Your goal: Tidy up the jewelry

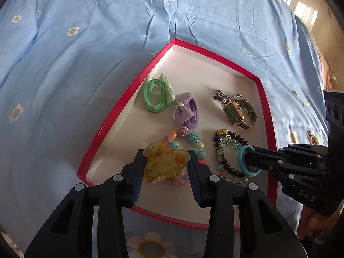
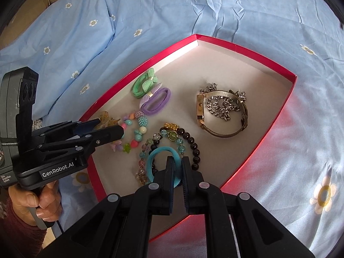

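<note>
A red-rimmed tray (image 1: 114, 116) (image 2: 133, 71) lies on a blue flowered bedspread. My left gripper (image 1: 167, 161) is shut on a yellow hair claw clip (image 1: 165, 161) just above the tray's near left part; it shows in the right wrist view (image 2: 107, 126) too. My right gripper (image 2: 177, 167) is shut on a blue hair tie (image 2: 154, 157) (image 1: 241, 157) over a dark beaded bracelet (image 2: 193, 146) (image 1: 223, 161). In the tray lie a green bow hair tie (image 1: 154, 94), a purple bow hair tie (image 1: 187, 111), a pastel bead bracelet (image 1: 193, 139) and a watch (image 1: 236, 111) with a silver chain (image 2: 221, 107).
The blue bedspread (image 1: 86, 43) surrounds the tray on all sides. A floor strip (image 1: 318, 32) shows past the bed's right edge. The person's hand (image 2: 40, 202) holds the left gripper's handle at the tray's left side.
</note>
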